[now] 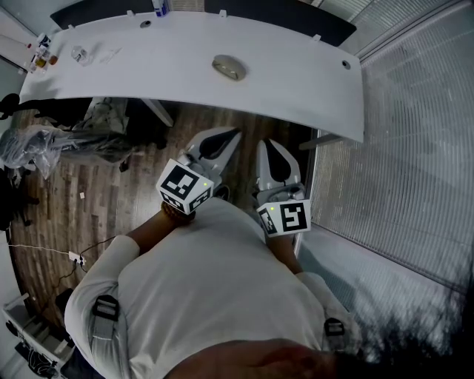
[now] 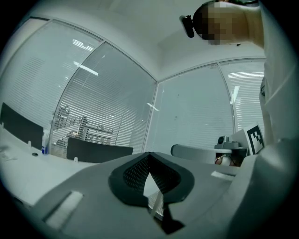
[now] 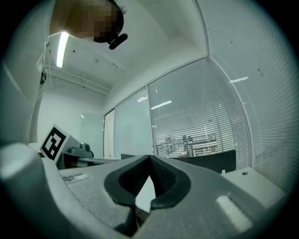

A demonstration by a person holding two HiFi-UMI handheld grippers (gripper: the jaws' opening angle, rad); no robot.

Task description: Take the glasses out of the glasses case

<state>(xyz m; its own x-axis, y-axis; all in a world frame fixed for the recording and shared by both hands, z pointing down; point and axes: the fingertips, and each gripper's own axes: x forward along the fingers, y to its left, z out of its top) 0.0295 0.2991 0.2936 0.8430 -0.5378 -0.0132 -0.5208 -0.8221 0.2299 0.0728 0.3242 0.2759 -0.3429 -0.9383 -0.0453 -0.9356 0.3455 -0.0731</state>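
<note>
A grey-beige oval glasses case [image 1: 228, 66] lies closed on the long white table [image 1: 296, 81], well ahead of me. Both grippers are held close to my body, above the wooden floor and short of the table's near edge. My left gripper [image 1: 224, 135] points toward the table, its marker cube [image 1: 184, 186] at my wrist. My right gripper [image 1: 271, 146] is beside it, parallel. In the left gripper view the gripper [image 2: 149, 155] is shut with nothing between the pads. The gripper [image 3: 149, 158] in the right gripper view is likewise shut and empty. The glasses are not visible.
Small bottles [image 1: 41, 55] and a clear object [image 1: 80, 53] sit at the table's left end. Dark chair backs [image 1: 296, 15] stand behind the table. Plastic bags [image 1: 44, 141] and a cable [image 1: 74, 257] lie on the floor at left. Glass walls with blinds [image 1: 415, 148] run along the right.
</note>
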